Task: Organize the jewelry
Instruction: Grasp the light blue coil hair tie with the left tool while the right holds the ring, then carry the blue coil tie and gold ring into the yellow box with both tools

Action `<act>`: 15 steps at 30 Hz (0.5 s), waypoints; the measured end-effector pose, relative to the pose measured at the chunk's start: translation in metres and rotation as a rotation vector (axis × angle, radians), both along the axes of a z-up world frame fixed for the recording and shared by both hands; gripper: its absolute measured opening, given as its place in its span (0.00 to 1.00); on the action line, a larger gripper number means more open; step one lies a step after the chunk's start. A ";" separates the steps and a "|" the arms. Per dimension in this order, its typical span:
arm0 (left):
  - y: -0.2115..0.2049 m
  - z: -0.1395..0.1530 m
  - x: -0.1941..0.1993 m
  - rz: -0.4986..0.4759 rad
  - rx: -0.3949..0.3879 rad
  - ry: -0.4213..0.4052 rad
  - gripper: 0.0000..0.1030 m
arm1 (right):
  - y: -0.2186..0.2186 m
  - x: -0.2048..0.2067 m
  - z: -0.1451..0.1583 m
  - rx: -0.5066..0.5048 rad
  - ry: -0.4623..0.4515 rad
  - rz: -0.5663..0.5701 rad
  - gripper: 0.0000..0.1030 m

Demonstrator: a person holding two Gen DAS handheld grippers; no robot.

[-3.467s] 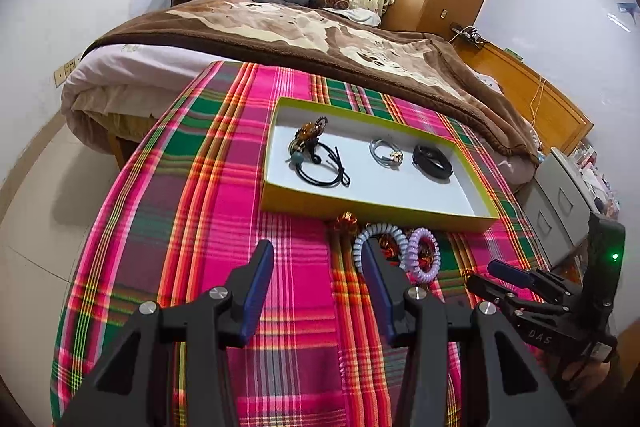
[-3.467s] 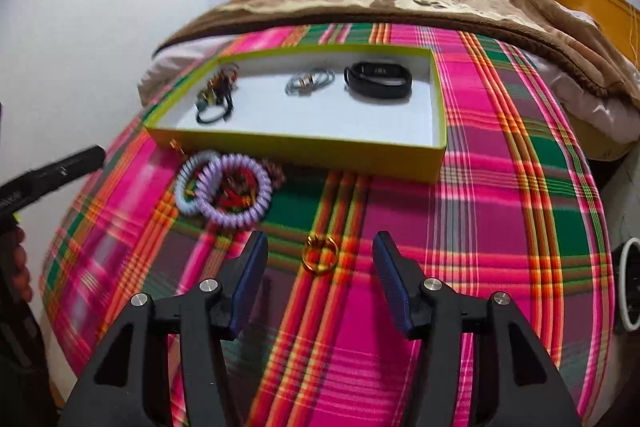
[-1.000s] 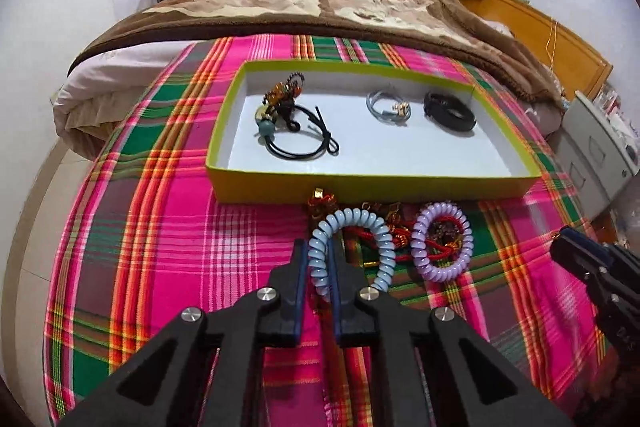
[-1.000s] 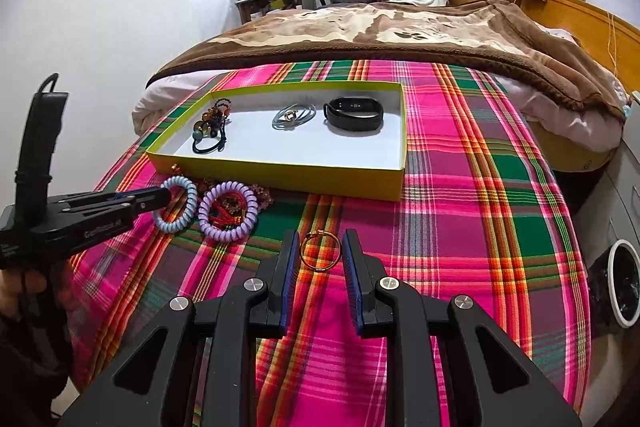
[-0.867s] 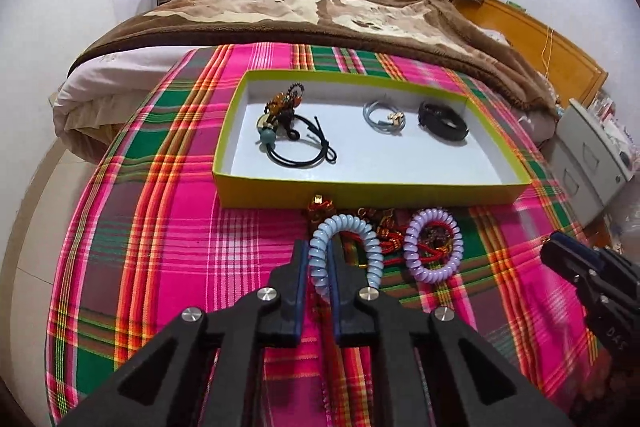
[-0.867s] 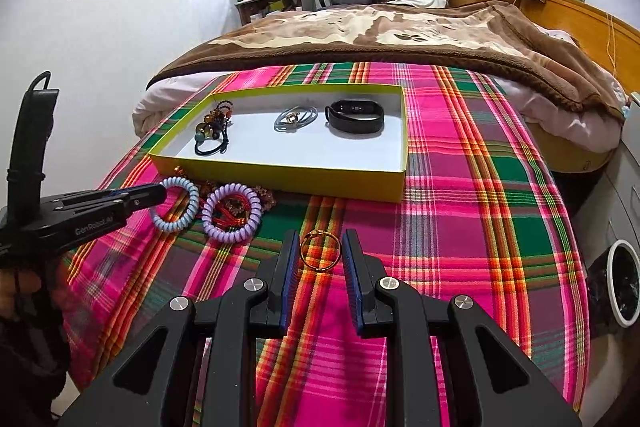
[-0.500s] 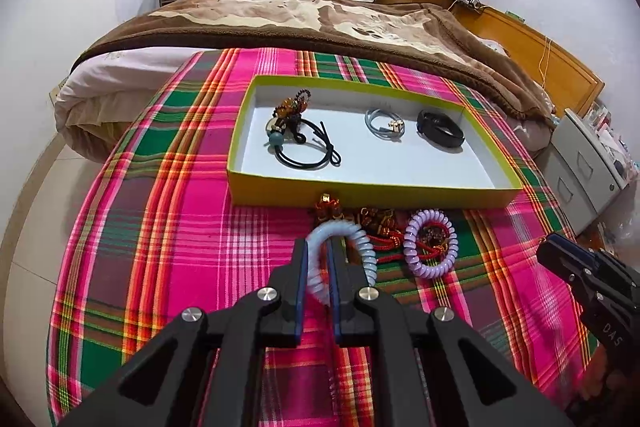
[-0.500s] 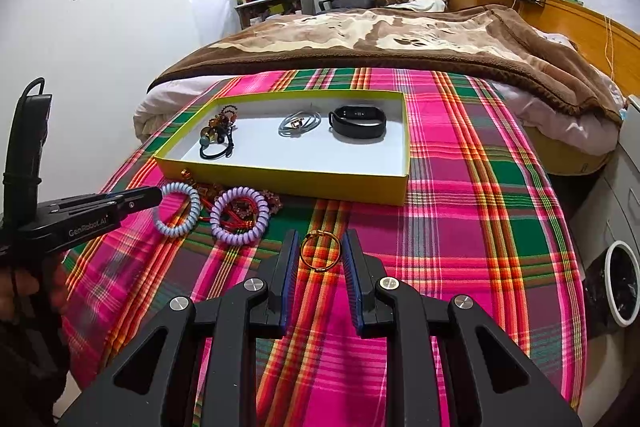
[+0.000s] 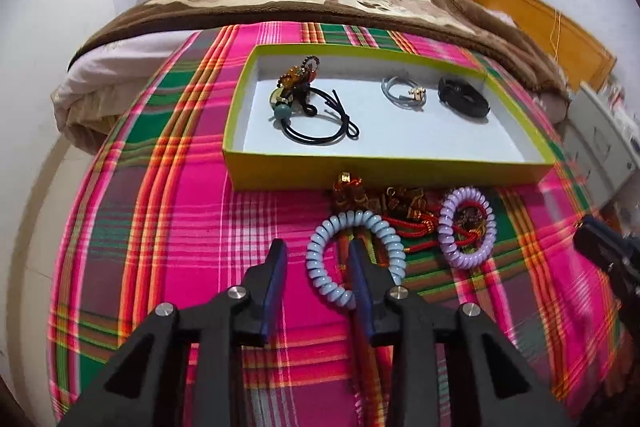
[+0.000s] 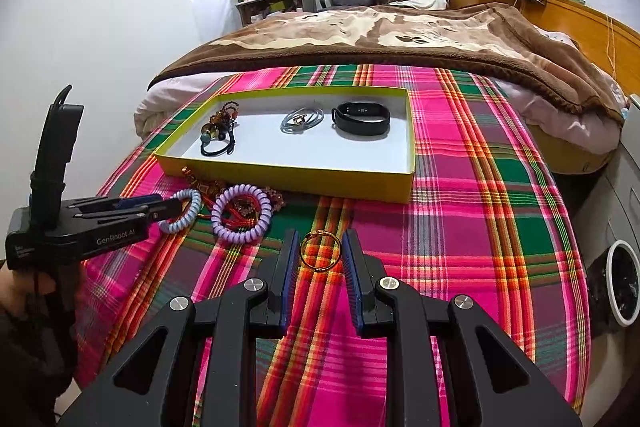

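My left gripper has its jaws opening over the plaid cloth. The pale blue coil bracelet loops loosely round its right finger, and the left pad stands clear of it. My right gripper is shut on a thin gold bangle. A purple coil bracelet lies on red and gold trinkets in front of the yellow-green tray. The tray holds a black cord with beads, a silver bracelet and a black band.
The plaid cloth falls away at its rounded edges. A bed with a brown blanket stands behind the tray. Grey drawers and a white-rimmed bin are on the right. A hand holds the left gripper.
The left jaws, earlier shut on the blue coil bracelet, have spread apart and the coil now hangs round the right finger alone. The right gripper still holds the gold bangle.
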State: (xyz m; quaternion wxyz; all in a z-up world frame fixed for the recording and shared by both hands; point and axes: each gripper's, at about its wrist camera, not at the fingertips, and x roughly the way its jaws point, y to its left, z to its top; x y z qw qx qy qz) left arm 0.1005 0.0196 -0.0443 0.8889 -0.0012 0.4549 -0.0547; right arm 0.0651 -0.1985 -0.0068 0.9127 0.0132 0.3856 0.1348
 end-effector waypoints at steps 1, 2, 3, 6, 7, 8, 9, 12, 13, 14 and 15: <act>-0.002 -0.001 0.001 0.001 0.021 -0.002 0.32 | 0.000 0.001 0.000 -0.001 0.001 0.001 0.22; -0.002 -0.001 0.001 -0.002 0.027 -0.006 0.32 | 0.001 0.002 0.000 0.000 0.001 0.002 0.22; -0.002 -0.002 0.002 -0.004 0.030 -0.006 0.32 | 0.001 0.002 -0.001 0.001 0.000 0.001 0.22; -0.005 -0.002 0.004 -0.019 0.060 -0.019 0.23 | 0.002 0.004 -0.002 0.002 0.004 0.000 0.22; -0.007 -0.002 0.003 -0.029 0.068 -0.023 0.11 | 0.003 0.004 -0.002 0.002 0.005 0.001 0.22; -0.008 -0.001 0.003 -0.035 0.070 -0.023 0.11 | 0.003 0.004 -0.002 0.001 0.005 0.002 0.22; -0.009 -0.001 0.004 -0.036 0.075 -0.024 0.10 | 0.004 0.004 -0.002 -0.001 0.005 0.003 0.22; -0.006 0.002 0.001 -0.034 0.056 -0.031 0.09 | 0.003 0.005 -0.002 -0.002 0.003 -0.001 0.22; -0.005 0.003 0.000 -0.033 0.054 -0.036 0.09 | 0.003 0.005 -0.002 -0.002 0.002 -0.003 0.22; -0.003 0.005 -0.001 -0.030 0.053 -0.043 0.09 | 0.003 0.005 -0.002 -0.003 0.003 -0.005 0.22; -0.002 0.007 -0.003 -0.028 0.047 -0.048 0.09 | 0.003 0.005 -0.002 -0.002 0.004 -0.007 0.22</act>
